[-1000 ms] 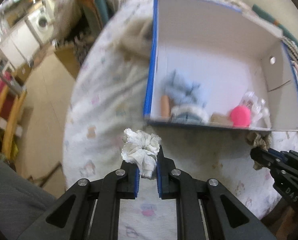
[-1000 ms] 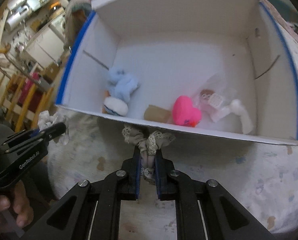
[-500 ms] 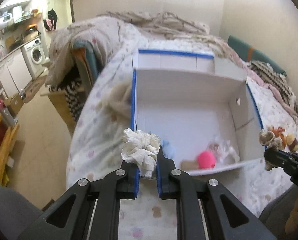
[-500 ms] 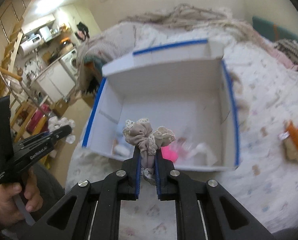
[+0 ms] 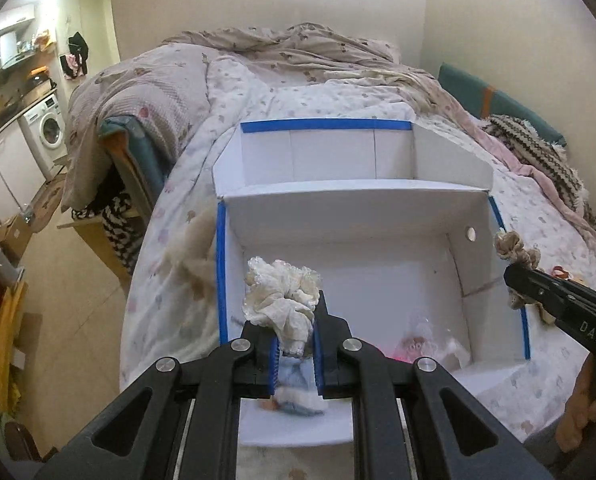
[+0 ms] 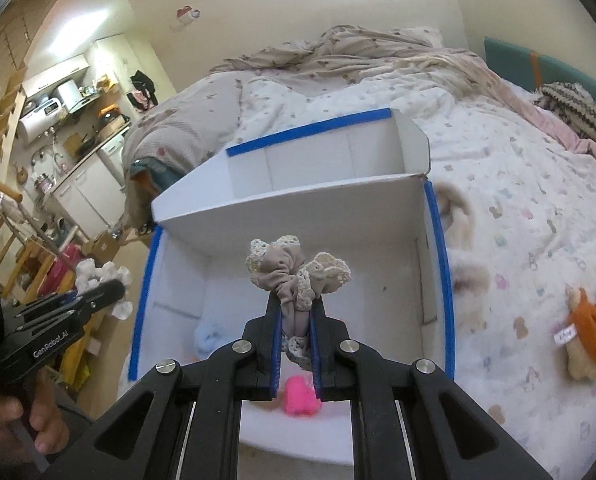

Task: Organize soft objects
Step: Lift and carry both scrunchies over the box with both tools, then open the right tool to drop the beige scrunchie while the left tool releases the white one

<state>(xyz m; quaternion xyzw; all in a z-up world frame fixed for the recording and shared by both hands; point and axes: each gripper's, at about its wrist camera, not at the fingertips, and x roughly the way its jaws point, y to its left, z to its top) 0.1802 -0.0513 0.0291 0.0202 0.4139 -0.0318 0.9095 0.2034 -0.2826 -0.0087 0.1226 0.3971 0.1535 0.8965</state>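
Note:
My left gripper (image 5: 296, 312) is shut on a cream-white scrunchie (image 5: 282, 300), held above the near left part of a white box with blue-taped edges (image 5: 337, 208). My right gripper (image 6: 296, 308) is shut on a beige scrunchie with crochet trim (image 6: 294, 272), held over the same box (image 6: 290, 208). Inside the box lie a pale blue soft toy (image 5: 298, 392), seen from the right as a blue soft toy (image 6: 208, 338), and a pink soft toy (image 6: 301, 396). In the left wrist view the right gripper (image 5: 515, 276) shows at the right edge with its beige scrunchie (image 5: 513, 246).
The box sits on a bed with a patterned white cover (image 6: 517, 208) and rumpled blankets (image 5: 290, 48) at the far end. A small plush toy with an orange bag (image 6: 589, 332) lies on the bed to the right of the box. A kitchen area (image 5: 30, 128) lies off to the left.
Both grippers rose and tilted up, each keeping its scrunchie. The box went from filling the views close up to lying below, with the whole bed and room now in sight.

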